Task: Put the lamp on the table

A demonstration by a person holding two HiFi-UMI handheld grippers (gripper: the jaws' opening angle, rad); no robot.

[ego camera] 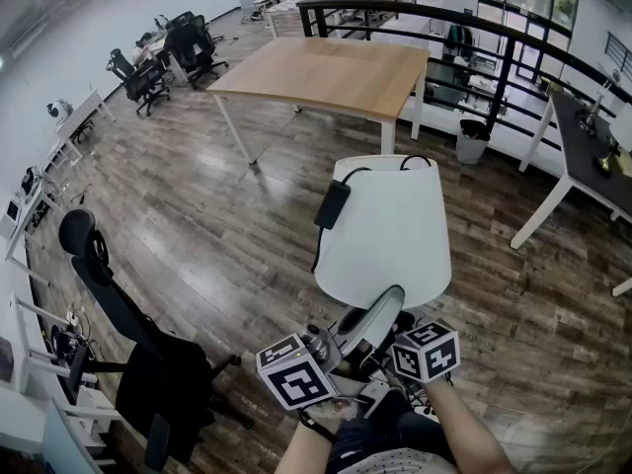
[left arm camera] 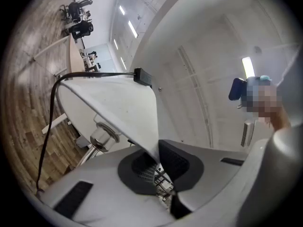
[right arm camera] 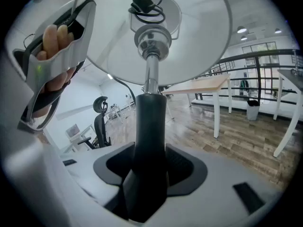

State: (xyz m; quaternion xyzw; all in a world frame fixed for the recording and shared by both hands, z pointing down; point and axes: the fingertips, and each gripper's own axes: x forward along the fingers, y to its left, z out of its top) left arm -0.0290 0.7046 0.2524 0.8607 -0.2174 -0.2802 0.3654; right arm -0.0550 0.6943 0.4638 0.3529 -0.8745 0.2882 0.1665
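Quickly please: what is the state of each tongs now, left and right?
Left tongs: closed on the rim of the lamp shade.
Right tongs: closed on the lamp's dark stem.

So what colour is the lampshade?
The shade is plain white; the head view shows it best.

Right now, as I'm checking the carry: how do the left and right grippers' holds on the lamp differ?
The left gripper pinches the thin rim of the shade; the right gripper clamps the dark stem. The left gripper's jaws are almost together; the right gripper's stand wide. Both hold the same lamp.
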